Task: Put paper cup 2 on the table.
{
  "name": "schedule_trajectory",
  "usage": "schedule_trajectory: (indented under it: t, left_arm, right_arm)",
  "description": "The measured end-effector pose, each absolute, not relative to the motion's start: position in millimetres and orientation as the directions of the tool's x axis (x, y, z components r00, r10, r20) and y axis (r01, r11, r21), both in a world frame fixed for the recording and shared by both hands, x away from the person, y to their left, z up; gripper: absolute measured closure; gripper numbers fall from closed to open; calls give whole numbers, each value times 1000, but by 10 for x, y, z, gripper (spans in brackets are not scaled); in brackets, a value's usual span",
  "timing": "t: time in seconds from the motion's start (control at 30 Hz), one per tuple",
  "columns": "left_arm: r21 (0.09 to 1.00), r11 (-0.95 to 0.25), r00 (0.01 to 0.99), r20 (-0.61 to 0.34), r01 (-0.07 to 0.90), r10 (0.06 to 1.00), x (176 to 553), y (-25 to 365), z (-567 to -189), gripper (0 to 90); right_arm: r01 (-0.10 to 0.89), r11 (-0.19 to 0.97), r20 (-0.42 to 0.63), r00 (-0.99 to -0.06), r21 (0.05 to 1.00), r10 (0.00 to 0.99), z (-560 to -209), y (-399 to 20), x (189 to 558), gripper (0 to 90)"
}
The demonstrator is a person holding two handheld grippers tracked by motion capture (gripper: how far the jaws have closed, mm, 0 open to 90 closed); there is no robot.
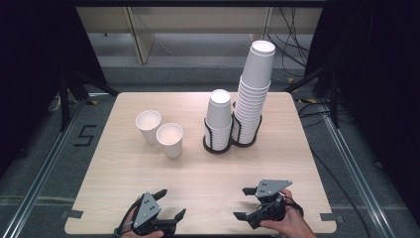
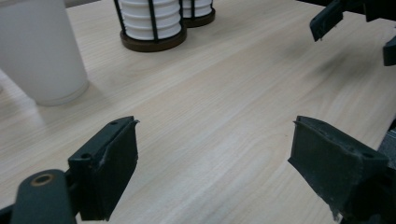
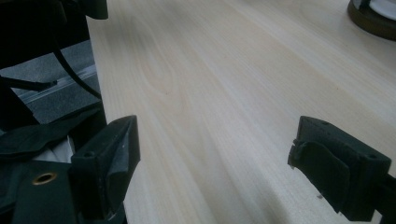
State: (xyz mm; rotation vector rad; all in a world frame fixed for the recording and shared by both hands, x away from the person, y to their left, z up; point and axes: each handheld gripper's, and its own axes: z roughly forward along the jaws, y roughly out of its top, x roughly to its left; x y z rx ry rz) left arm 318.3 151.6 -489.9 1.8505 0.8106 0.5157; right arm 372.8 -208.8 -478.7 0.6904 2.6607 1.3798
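Both grippers sit at the near edge of the bench (image 1: 148,168), nothing in either. Left gripper (image 1: 166,204) fingers (image 2: 109,172) are spread apart, empty. Right gripper (image 1: 246,203) fingers (image 3: 109,163) likewise spread, bare wood between them.

Nearest things to handle: two loose paper cups, upright, mouths up, touching or nearly so. Right-hand loose cup (image 1: 170,140) is the closer one; left-hand loose cup (image 1: 148,127) sits just behind and left of it. Both lie far and slightly right of the left gripper, well apart from its fingers. In the left gripper view one cup (image 2: 39,51) stands ahead-left of the fingers, off their axis.

Left gripper is clearly nearer to the cups. The short cup stack (image 1: 219,119) and tall cup stack (image 1: 253,94), each in a black wire holder, stand far of the right gripper, a bit left of it.

Cup axis is vertical, so my read is a level side-on approach.
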Motion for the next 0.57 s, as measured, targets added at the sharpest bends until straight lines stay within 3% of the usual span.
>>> schedule_trajectory:
  t: [0.17,0.57]
  left_arm:
    - [907,-337,712,61,254,699,3192,1483,-4890,145]
    - [902,-344,712,61,260,699,3239,1494,-4906,145]
  right_arm:
    - [368,501,155,-896,784,416,-4808,-2092,3710,157]
    - [374,517,146,-892,770,428,-4845,-2082,3722,158]
